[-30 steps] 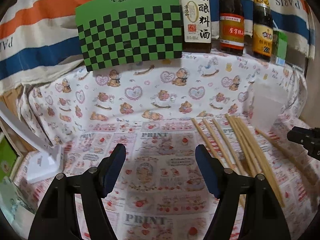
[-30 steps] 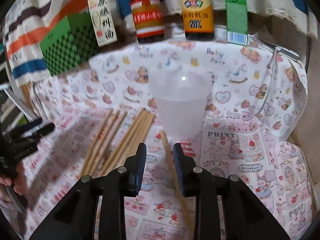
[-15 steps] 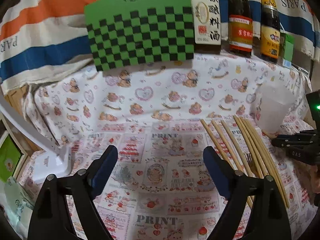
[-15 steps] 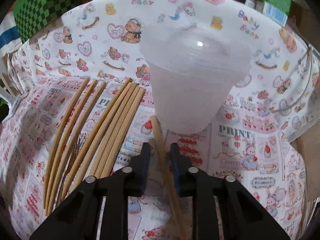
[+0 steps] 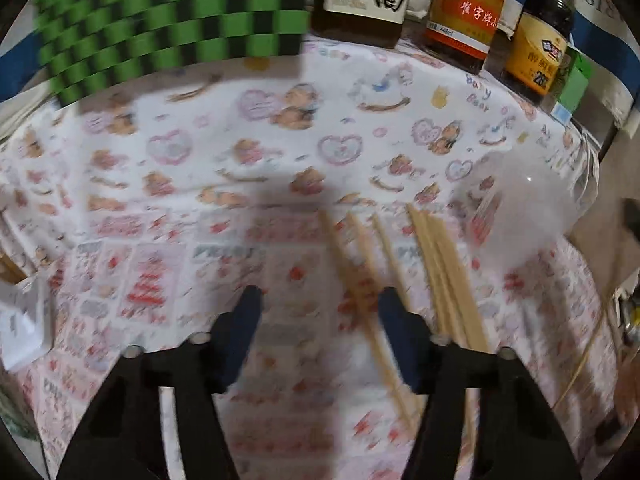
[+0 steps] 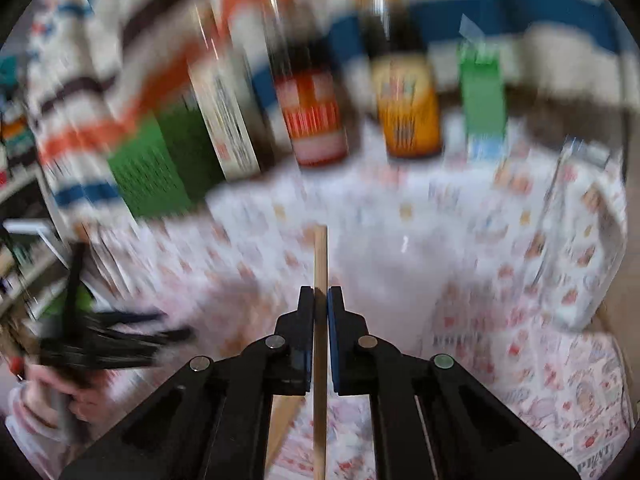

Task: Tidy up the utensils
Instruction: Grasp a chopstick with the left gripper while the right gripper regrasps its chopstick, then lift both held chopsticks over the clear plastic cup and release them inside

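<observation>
Several wooden chopsticks lie in a loose row on the printed cloth, left of a translucent plastic cup. My left gripper hovers over the row's left end. Its jaws are closing, with one chopstick lying on the cloth between them, untouched by the pads. In the right wrist view, my right gripper is shut on a single chopstick, held up off the cloth and pointing straight ahead. The cup is a pale blur just right of it.
Three sauce bottles and a green checkered box stand along the back, with a green carton to their right. A white object sits at the left edge. The person's hand with the other gripper is at the left.
The right gripper shut on the lone chopstick beside the cup and lifted it. The left gripper swung right toward the chopstick row, its jaws widening and then narrowing.
</observation>
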Available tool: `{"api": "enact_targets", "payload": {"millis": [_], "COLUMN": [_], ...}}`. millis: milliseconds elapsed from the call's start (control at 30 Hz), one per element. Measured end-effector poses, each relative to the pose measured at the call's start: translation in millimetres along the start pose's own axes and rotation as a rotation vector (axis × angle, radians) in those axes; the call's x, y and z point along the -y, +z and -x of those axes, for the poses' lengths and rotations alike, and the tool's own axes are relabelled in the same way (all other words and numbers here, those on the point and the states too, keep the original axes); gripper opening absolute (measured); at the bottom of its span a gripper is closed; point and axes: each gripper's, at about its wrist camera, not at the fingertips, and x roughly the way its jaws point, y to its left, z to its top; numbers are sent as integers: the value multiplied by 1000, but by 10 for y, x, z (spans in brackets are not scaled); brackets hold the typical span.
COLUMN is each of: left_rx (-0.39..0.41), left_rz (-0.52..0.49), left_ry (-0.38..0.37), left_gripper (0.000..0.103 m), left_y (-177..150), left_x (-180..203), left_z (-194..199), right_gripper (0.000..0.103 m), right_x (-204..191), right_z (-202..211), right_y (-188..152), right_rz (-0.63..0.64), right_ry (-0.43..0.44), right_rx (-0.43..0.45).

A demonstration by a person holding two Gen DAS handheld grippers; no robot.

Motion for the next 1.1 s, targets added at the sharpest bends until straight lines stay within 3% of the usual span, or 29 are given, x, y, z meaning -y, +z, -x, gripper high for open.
{"api": "enact_targets", "payload": {"millis": [67,167,300,433,567,667,867,1100], "left_rx": [-10,-43,-80,-141,-120,-100,108,517], "left_rz": [0,15,37,72,138,175,92,24], "left_ry": [20,58,88,92,113,50,83,43], "left_gripper": [53,43,37,28,8,7,6,6], "left_y": [119,272,410,415,397,395,497,551], "left_x": [80,161,129,70,-35,-72,94,411], "left_z": [-90,-281,-533,-748,-790,-683,131,1432], "right_gripper": [7,7,7,7,7,7,7,7], "right_x": [-9,17,135,199,366,420,478,540], "right_z": [238,417,656,885,928,902,850,891], "right_y": [80,131,172,175,201,198,178,120], "right_rz": [15,-6,-56,-58,-111,-115,-128,-168], "right_ry": [3,-1,-15,-90,-79,-104,-138,-195], "right_rx": [87,154,257,355,368,368,377,441]}}
